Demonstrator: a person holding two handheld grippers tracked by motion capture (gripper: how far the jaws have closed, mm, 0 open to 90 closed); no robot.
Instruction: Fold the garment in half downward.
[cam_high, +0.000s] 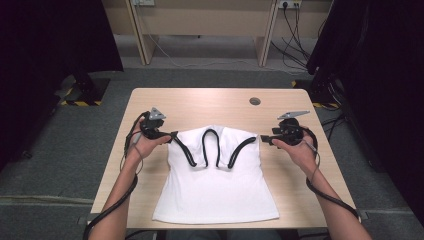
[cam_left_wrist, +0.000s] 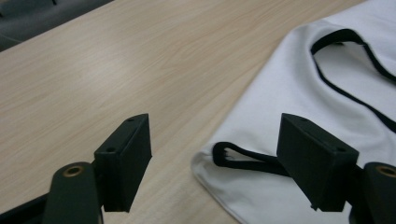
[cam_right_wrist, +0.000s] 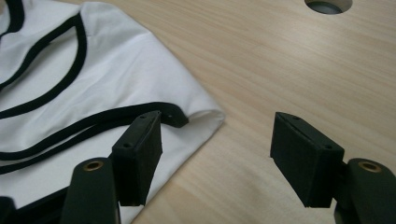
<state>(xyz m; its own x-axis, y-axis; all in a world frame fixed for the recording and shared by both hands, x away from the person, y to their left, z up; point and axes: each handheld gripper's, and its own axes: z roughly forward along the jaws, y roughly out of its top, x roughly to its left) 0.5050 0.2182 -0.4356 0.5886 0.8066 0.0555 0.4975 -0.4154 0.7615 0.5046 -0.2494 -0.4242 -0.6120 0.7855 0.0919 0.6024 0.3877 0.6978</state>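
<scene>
A white sleeveless top (cam_high: 215, 185) with black trim lies flat on the wooden table (cam_high: 200, 100), neckline towards the far edge. My left gripper (cam_high: 172, 135) is at its left shoulder corner, jaws apart. In the left gripper view the black-trimmed corner (cam_left_wrist: 243, 158) lies on the table between the jaws of my left gripper (cam_left_wrist: 217, 123), and no pad presses on it. My right gripper (cam_high: 262, 140) is at the right shoulder corner. Seen from the right gripper view, the top (cam_right_wrist: 116, 70) ends in a corner beside one jaw of my right gripper (cam_right_wrist: 217, 122), which is open.
A round cable hole (cam_high: 255, 101) sits in the table near the far edge, also seen as the hole (cam_right_wrist: 327, 4) ahead of the right gripper. Bare wood surrounds the top. Desks and cables stand on the floor beyond the table.
</scene>
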